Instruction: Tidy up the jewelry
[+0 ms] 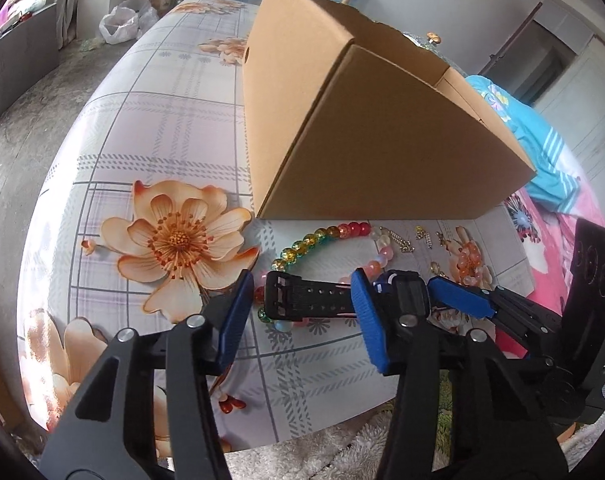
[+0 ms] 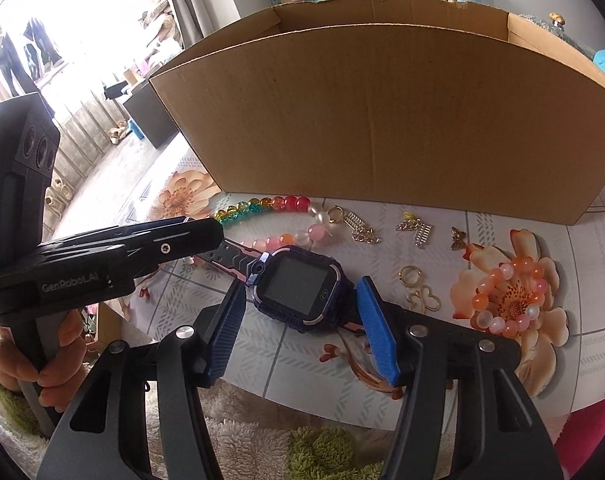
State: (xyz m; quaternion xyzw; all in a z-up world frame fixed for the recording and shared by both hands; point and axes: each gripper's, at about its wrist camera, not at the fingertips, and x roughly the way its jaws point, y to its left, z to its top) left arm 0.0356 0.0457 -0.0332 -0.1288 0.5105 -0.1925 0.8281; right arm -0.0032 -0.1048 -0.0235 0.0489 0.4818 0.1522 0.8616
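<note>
From the left wrist camera: the left hand-held gripper [image 1: 298, 316] has its jaws about half open, straddling the strap of a dark watch [image 1: 322, 298] lying on the tabletop [image 1: 150, 120]. The blue pads sit either side of the strap end, and I can't call contact; it looks bracketed, not gripped. The watch runs left to right across the view, so these jaws are reaching along its long axis rather than across it. Just beyond lies a multicoloured bead bracelet [image 1: 322, 238], then the cardboard box [image 1: 382, 136].

Over to the right wrist camera: the right hand-held gripper [image 2: 302, 318] is also part open, its pads flanking the watch [image 2: 298, 288] face. The right pad sits close to the case edge, the left pad stands clear, so nothing is clamped yet. The strap trails up and left, under the other gripper. Both hands are on the watch, right nearer the face, left nearer the strap tip. The box [image 2: 382, 120] waits right behind, open-topped.
</note>
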